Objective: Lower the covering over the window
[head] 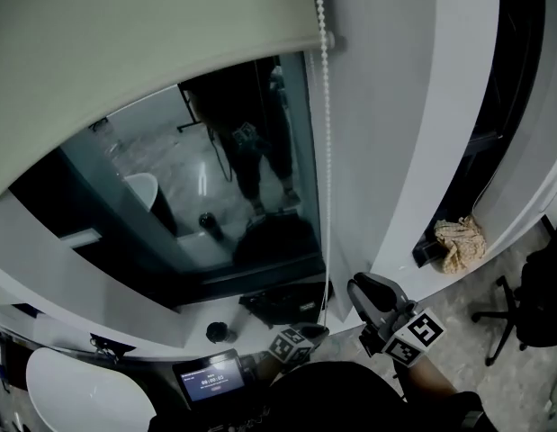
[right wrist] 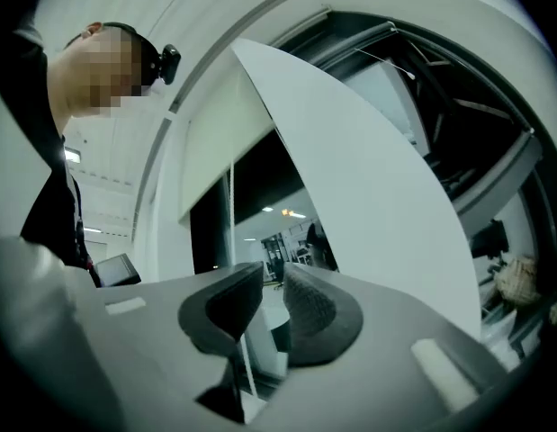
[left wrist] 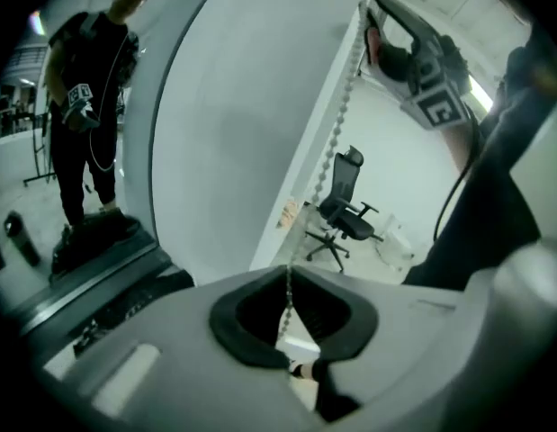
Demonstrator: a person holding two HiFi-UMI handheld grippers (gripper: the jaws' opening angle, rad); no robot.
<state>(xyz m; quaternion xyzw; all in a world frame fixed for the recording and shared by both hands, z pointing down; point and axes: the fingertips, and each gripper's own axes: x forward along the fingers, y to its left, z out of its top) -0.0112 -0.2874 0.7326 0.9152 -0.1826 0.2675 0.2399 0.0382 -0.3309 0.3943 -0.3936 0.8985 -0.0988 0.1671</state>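
Head view: blind (head: 125, 52) part-lowered, its bottom edge well above both grippers. Bare dark glass (head: 215, 196) lies below that edge. Chain (head: 327, 151) hangs along the window's right edge, close beside the white wall (head: 395, 133), and runs down to the left gripper (head: 319, 332). Right gripper (head: 357, 286) sits just right of the chain and above the left fingers.

Left gripper view: left gripper (left wrist: 300, 367) has its fingers closed, tips pinched on the chain (left wrist: 336, 133). The chain rises straight away from them. Open floor and a chair (left wrist: 345, 210) lie beyond the fingers.

Right gripper view: right gripper (right wrist: 274, 282) has its fingers apart by a narrow gap, pads pressing nothing. The chain (right wrist: 231, 214) drops in line with the left-hand finger and is partly hidden behind it. The blind's edge is above the fingers.
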